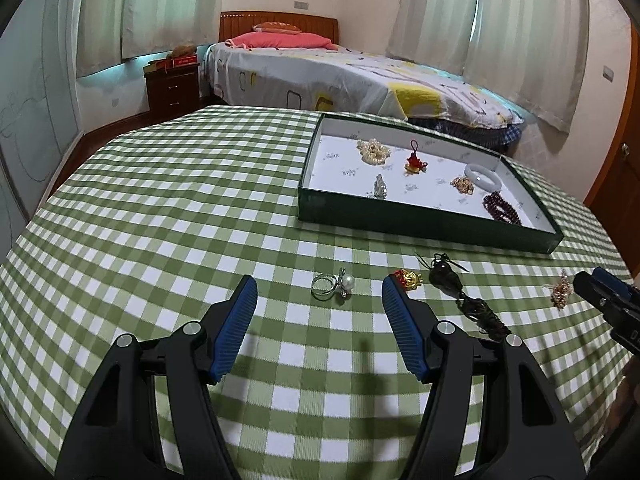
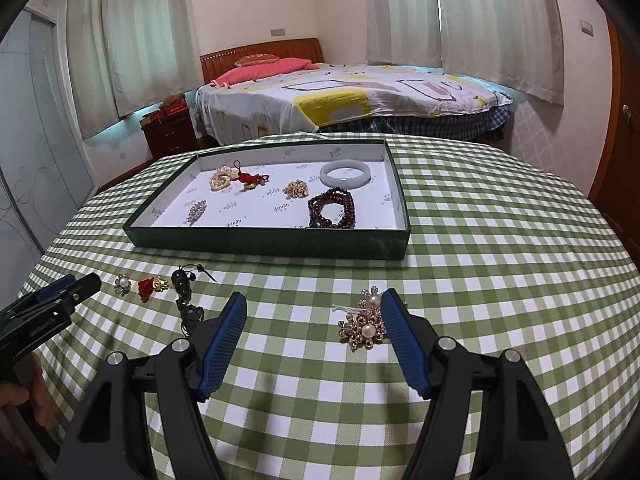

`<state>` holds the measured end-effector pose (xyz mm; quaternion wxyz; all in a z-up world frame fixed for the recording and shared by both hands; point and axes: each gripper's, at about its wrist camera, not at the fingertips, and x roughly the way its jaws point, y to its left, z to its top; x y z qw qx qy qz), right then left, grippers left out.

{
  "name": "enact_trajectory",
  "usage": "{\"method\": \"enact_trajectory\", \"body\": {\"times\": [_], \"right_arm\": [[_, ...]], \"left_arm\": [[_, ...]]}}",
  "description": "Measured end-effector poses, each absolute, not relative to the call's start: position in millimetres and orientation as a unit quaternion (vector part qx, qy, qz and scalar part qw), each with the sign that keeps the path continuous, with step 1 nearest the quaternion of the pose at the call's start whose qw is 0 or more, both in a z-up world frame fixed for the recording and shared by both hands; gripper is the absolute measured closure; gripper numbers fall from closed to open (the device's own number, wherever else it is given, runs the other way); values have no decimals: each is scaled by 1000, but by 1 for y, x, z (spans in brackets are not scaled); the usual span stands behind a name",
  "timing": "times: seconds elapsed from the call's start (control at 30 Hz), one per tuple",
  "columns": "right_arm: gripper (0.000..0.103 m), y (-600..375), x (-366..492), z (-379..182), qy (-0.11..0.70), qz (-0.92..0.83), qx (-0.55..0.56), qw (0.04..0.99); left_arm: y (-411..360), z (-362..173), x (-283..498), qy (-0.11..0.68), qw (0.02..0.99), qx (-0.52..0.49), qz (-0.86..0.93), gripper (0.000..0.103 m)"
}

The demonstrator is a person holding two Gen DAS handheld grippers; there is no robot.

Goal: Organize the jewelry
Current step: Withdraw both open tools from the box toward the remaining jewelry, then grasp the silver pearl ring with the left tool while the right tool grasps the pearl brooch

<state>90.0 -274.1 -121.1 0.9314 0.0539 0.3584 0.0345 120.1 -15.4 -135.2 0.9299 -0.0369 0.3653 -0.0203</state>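
A green tray [image 1: 420, 222] [image 2: 264, 246] with a white floor holds several pieces: a pearl cluster [image 2: 221, 178], a red knot charm [image 2: 250, 178], a white bangle [image 2: 345, 174] and dark red beads [image 2: 332, 208]. On the checked cloth lie a pearl ring [image 1: 332, 285] [image 2: 122, 283], a red and gold charm [image 1: 409, 279] [image 2: 152, 283], a dark pendant with cord [image 1: 460, 292] [image 2: 186, 296] and a gold pearl brooch [image 2: 366, 324] [image 1: 560, 290]. My left gripper [image 1: 318, 292] is open, with the ring between its tips. My right gripper [image 2: 314, 308] is open, with the brooch by its right finger.
The round table with the green checked cloth [image 1: 160, 200] fills the foreground. A bed [image 1: 320, 72] stands behind it, with a dark nightstand [image 1: 172, 88] to its left. Curtains cover the windows. A wooden door [image 2: 616, 140] is at the right.
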Motion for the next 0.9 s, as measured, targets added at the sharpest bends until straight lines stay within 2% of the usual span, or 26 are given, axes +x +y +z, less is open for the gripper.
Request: {"method": "enact_trajectory", "body": {"times": [0.27,0.3,0.43,0.67,0.7,0.73,0.77,0.9], "right_arm": [[35,-274,93,-129,367,35,55,928],[35,-275,94,-130,368,34,55,928],[35,-276,96,-132,370,34,58,927],[35,-275,98,-136,376,37,60,924],[35,-275,97,-136,376,37,60,924],[35,-275,98,-136,376,36,60,924],[35,-275,98,-136,376,36,60,924],[35,-276,98,-136,376,34,62,924]], "left_arm": [[-21,-146,149,399,915,-39,-32,49],[-21,-147,151,403,914,-39,-33,54],[-22,-152,158,419,906,-43,-35,60],[-20,-157,163,434,899,-49,-41,62],[-20,-157,163,434,899,-47,-41,64],[-21,-157,163,435,898,-47,-43,72],[-21,-157,162,435,898,-45,-45,74],[-23,-157,164,434,898,-45,-50,74]]}}
